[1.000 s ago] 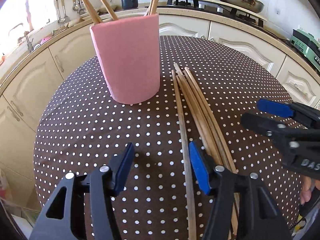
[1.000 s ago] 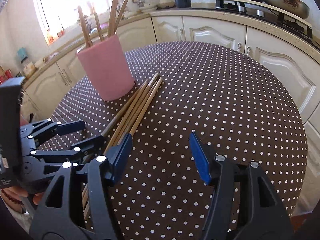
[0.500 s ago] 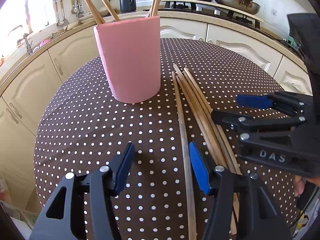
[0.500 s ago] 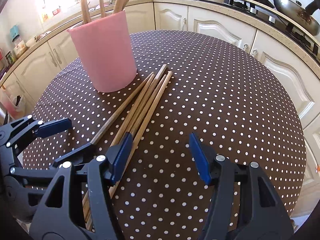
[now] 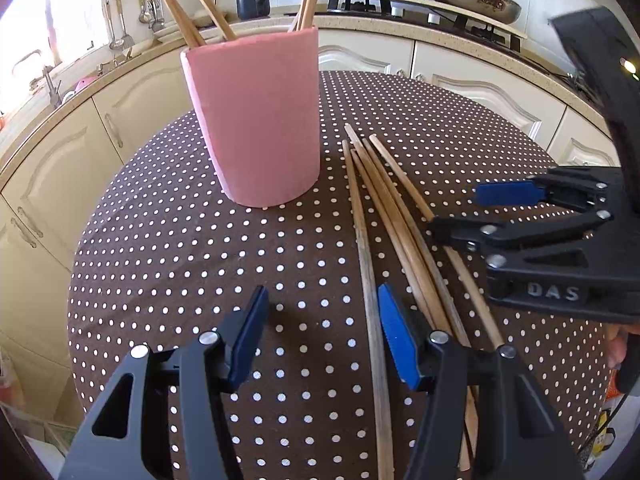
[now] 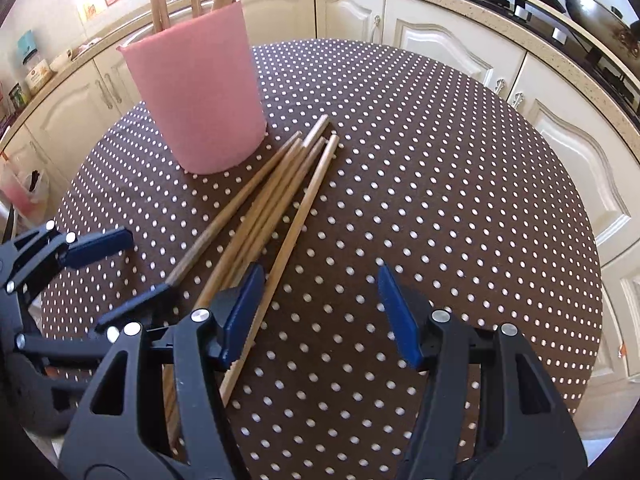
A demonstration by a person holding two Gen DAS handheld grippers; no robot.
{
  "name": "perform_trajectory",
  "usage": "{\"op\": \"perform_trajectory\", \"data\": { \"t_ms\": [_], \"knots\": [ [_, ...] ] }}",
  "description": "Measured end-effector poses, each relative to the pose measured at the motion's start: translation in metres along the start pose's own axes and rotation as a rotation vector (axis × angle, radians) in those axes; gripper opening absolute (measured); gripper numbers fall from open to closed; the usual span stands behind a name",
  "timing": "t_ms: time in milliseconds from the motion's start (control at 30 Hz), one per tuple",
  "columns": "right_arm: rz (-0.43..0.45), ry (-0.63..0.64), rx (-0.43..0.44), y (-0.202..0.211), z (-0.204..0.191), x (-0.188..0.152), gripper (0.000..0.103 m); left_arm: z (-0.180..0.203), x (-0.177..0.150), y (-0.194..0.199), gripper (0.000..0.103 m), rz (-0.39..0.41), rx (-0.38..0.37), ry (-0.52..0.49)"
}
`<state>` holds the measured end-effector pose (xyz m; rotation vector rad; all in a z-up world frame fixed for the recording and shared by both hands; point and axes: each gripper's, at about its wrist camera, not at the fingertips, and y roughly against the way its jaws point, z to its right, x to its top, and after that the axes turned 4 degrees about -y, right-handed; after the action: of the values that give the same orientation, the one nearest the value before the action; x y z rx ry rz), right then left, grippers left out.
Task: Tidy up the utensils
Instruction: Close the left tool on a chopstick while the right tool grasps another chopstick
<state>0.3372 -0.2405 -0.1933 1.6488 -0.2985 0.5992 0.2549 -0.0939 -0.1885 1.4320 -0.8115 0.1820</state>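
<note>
The chopsticks [image 6: 276, 200] lie long-ways, from the pink cup [image 6: 200, 96] down toward the frame's bottom. The right gripper [image 6: 320, 312] is nearest, its empty jaws apart; the left gripper [image 5: 320, 336] is also open.

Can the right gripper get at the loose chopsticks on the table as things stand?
Probably yes. The right gripper is open and empty, right over the near ends of the chopsticks, nothing lying across them. The left gripper hangs close beside the same ends, so clearance looks tight.

Chopsticks [image 6: 276, 196] beside pink holder [image 6: 196, 96].
</note>
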Motion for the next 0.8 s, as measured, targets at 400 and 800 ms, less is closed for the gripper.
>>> {"op": "perform_trajectory", "data": {
  "t_ms": [400, 800],
  "knots": [
    [-0.180, 0.035, -0.010, -0.013, 0.002, 0.036, 0.045, 0.002, 0.052, -0.027, 0.030, -0.095, -0.031, -0.018],
    [-0.273, 0.020, -0.029, -0.035, 0.001, 0.087, 0.010, -0.012, 0.086, -0.043, 0.006, -0.121, -0.027, 0.028]
  ]
}}
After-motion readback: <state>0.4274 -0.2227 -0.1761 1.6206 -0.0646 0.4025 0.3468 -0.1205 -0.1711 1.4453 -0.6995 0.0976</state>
